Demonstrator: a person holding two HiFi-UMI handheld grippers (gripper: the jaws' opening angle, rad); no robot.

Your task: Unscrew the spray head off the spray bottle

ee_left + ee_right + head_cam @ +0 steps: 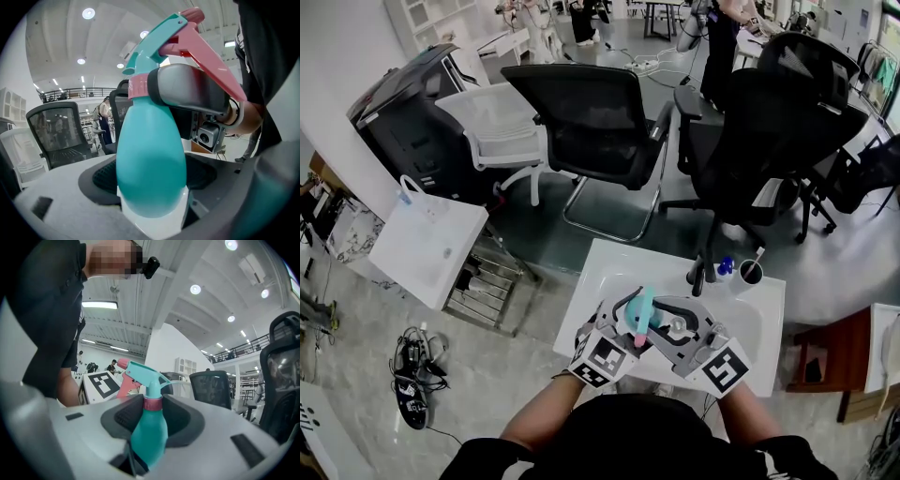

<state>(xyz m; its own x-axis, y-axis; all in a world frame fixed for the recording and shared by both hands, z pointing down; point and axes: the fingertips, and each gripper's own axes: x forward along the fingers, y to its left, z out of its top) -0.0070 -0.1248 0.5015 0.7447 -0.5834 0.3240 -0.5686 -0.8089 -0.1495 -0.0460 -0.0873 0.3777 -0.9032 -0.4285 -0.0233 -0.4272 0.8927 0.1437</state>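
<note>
Showing black-and-white square patterns on the left marker cube and the right marker cube, low in the centre of the head view. Also showing one such pattern at the left of the right gripper view, behind the bottle.

Holding the spray bottle up between the two grippers, over the near part of the white table, in the lower centre of the head view. Clamping the bottle's teal belly with the left gripper, jaws set fairly wide around it, with the bottle's pale base lowest in the left gripper view. Probably pressing on both sides, though the bulge of the bottle is covering the pads there. Gripping the pink collar at the neck with the right gripper, jaws drawn narrow and dark pads hugging it from either side. Leaving the teal spray head rising just above those pads. Leaving the pink trigger slanting toward the upper right of the left gripper view.

Reaching in from the bottom edge of the head view with a bare left forearm and right forearm. Angling the left gripper toward the upper right of that frame and the right gripper toward the upper left, tips meeting at the bottle.

Standing apart from the grippers, at the table's far edge right of centre: a dark cup and, just beside it, a small blue-capped bottle.
</note>
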